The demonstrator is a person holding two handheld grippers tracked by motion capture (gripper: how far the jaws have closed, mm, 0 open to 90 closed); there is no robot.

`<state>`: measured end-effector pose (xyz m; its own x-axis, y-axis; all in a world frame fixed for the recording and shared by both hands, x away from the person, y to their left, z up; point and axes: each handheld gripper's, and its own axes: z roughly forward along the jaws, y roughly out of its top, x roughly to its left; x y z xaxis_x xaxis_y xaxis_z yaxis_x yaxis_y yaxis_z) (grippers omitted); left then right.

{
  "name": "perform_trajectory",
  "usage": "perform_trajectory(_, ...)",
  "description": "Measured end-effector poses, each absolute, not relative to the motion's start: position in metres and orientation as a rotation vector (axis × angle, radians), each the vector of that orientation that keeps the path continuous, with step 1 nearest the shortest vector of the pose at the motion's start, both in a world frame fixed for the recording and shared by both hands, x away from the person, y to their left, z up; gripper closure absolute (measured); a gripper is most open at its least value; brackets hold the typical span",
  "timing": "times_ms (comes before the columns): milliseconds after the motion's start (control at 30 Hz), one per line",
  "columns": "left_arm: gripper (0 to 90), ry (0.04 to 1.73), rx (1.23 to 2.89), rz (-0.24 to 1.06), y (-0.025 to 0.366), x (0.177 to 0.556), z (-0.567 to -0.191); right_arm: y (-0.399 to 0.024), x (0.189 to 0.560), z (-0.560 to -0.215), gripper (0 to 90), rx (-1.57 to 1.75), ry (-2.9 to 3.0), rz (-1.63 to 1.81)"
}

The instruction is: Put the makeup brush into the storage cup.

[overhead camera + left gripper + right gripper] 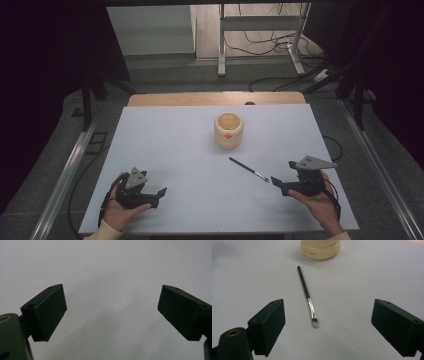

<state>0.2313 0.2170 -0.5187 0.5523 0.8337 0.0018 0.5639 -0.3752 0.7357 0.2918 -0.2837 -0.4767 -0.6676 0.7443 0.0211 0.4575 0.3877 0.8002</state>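
Observation:
A thin black-handled brush (248, 170) (307, 295) with a silver ferrule lies flat on the white table (165, 145), bristle end toward my right gripper. A cream wooden cup (228, 130) (321, 248) with an orange dot stands upright beyond it. My right gripper (284, 178) (324, 327) is open, a short way in front of the brush's bristle tip, nothing between its jaws. At the table's near left my left gripper (160, 195) (112, 312) rests open over bare tabletop, held in a hand.
A wooden strip (215, 98) runs along the table's far edge. Beyond it stand a metal frame (260, 30) and loose cables (280, 45) on the floor. Metal rails (65, 175) flank the table on both sides.

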Motion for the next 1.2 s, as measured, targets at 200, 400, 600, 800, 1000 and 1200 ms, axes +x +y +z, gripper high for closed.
perform_trajectory(200,8.6,1.123,2.086,0.494,0.217,0.231,-0.518,-0.280,0.293,-0.468,12.8,1.026,2.332,1.115)
perform_trajectory(400,8.7,1.125,2.083,0.497,0.217,0.231,-0.518,-0.272,0.298,-0.463,12.9,0.991,2.372,1.091)
perform_trajectory(600,8.7,1.128,2.079,0.487,0.218,0.232,-0.518,-0.260,0.306,-0.458,12.0,0.946,2.437,1.044)
perform_trajectory(800,8.9,1.127,2.076,0.488,0.219,0.231,-0.517,-0.252,0.312,-0.452,11.3,0.923,2.468,1.013)
perform_trajectory(1000,8.9,1.122,2.082,0.490,0.218,0.231,-0.518,-0.246,0.320,-0.449,10.7,0.914,2.476,1.009)
perform_trajectory(1200,9.0,1.121,2.086,0.490,0.217,0.231,-0.518,-0.242,0.326,-0.452,10.8,0.917,2.496,0.985)
